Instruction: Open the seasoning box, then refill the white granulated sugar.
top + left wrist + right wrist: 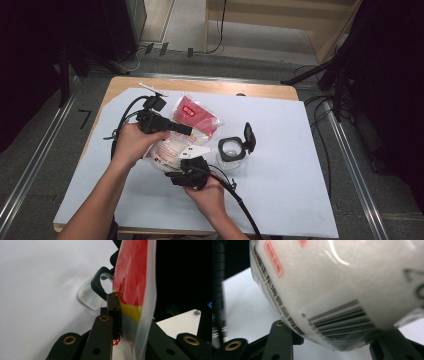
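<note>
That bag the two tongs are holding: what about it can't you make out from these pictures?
- Bag, high view: its lower part is hidden by the hands and both tongs.
- Bag's print, right gripper view: too blurred and close to read; the top edge cuts it off.
- Left tongs, left gripper view: the bag's film covers the right jaw.
- Clear container, high view: contents too small to tell.

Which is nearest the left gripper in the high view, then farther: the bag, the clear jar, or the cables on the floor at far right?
1. Bag, clamped in the left gripper.
2. Clear jar, to its right on the table.
3. Floor cables, beyond the table's right edge.
</note>
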Demonstrator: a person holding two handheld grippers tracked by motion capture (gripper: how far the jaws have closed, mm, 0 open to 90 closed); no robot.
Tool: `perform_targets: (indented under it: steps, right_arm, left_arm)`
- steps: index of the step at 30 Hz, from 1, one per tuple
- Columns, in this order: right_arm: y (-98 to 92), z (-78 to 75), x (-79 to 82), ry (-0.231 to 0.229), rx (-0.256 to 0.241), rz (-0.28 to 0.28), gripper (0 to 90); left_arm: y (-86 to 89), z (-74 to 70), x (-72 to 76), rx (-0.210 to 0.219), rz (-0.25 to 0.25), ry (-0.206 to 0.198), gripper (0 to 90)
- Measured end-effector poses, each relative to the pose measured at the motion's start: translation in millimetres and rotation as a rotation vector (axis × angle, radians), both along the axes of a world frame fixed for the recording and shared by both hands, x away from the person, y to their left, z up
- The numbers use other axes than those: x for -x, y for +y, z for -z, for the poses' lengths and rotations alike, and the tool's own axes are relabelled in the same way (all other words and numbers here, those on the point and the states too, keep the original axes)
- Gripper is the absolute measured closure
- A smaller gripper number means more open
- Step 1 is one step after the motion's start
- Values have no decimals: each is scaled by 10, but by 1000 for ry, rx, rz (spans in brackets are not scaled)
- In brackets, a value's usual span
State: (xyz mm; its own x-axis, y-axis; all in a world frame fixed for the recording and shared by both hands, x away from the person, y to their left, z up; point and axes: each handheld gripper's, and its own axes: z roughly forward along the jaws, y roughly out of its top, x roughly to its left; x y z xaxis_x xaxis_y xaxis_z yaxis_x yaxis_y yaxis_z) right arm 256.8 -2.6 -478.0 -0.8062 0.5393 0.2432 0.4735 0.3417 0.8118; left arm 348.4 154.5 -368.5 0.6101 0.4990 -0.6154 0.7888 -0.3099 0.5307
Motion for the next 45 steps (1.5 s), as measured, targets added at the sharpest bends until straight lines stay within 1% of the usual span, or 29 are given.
perform_targets:
  steps: [1, 2, 3, 5, 6, 7, 8, 10, 13, 14, 15, 16, 18, 19, 23, 25, 27, 29, 31, 32, 33, 34, 36, 38, 40, 42, 43, 44, 45]
  right_arm:
    - [-4, -1, 5, 17, -9, -8, 555]
    - [-4, -1, 5, 17, -9, -8, 555]
    - [-11, 0, 27, 22, -35, -22, 582]
    - [-16, -10, 48, 20, -59, -25, 589]
    - [-16, -10, 48, 20, -59, -25, 589]
    - [-19, -18, 54, 30, -70, -29, 591]
    - [-28, -41, 61, 37, -103, -34, 595]
    - [-38, -62, 62, 46, -123, -31, 596]
    - [-54, -74, 57, 40, -120, -28, 595]
    - [-49, -84, 69, 26, -102, -21, 586]
    - [-42, -86, 72, 21, -95, -24, 574]
    - [-31, -87, 78, 21, -91, -20, 563]
    - [-21, -90, 87, 27, -91, -11, 542]
    - [-11, -91, 93, 38, -102, -5, 526]
    - [8, -101, 105, 38, -85, 14, 536]
    - [8, -96, 95, 50, -87, 15, 563]
    - [7, -86, 91, 63, -92, 4, 584]
    - [14, -80, 97, 80, -100, -7, 604]
    - [17, -78, 109, 94, -115, -13, 611]
    - [10, -79, 107, 98, -125, -15, 612]
    - [10, -79, 107, 98, -125, -15, 612]
    - [-8, -89, 113, 99, -142, -11, 614]
    - [-20, -99, 116, 102, -152, -11, 615]
    - [-44, -120, 124, 91, -166, -17, 617]
    - [-52, -124, 126, 84, -167, -21, 618]
    - [-50, -129, 132, 80, -164, -30, 617]
    - [-46, -129, 136, 72, -159, -37, 617]
    - [-46, -129, 136, 72, -159, -37, 617]
    - [-25, -127, 153, 67, -151, -46, 617]
  left_arm:
    - [-19, -1, 0, -3, 13, -17, 877]
    - [-19, -1, 0, -3, 13, -17, 870]
    - [-52, -20, 19, -14, 27, -33, 864]
    - [-77, -40, 36, -22, 43, -53, 848]
    - [-77, -40, 36, -22, 43, -53, 843]
    - [-88, -47, 41, -28, 60, -62, 843]
    - [-116, -42, 53, -35, 81, -72, 819]
    - [-132, -42, 61, -42, 85, -84, 801]
    - [-142, -45, 63, -48, 79, -88, 803]
    - [-152, -45, 63, -47, 81, -74, 831]
    - [-174, -50, 75, -60, 71, -69, 842]
    - [-195, -55, 83, -68, 61, -59, 851]
    - [-206, -58, 90, -74, 53, -59, 858]
    - [-237, -72, 107, -88, 39, -51, 858]
    - [-289, -81, 132, -108, 30, -56, 857]
    - [-302, -79, 139, -107, 28, -52, 854]
    - [-311, -70, 131, -97, 44, -47, 832]
    - [-323, -68, 136, -93, 71, -63, 800]
    - [-342, -71, 149, -112, 100, -110, 777]
    - [-346, -73, 157, -130, 121, -135, 773]
    - [-346, -73, 157, -130, 121, -135, 765]
    - [-351, -70, 172, -128, 131, -165, 753]
    - [-348, -74, 171, -124, 140, -165, 739]
    - [-333, -90, 166, -104, 139, -161, 731]
    - [-329, -91, 168, -99, 124, -152, 733]
    - [-325, -91, 159, -103, 119, -122, 752]
    - [-324, -86, 154, -98, 103, -96, 762]
    - [-324, -86, 154, -98, 103, -96, 763]
    - [-324, -80, 137, -90, 78, -36, 787]
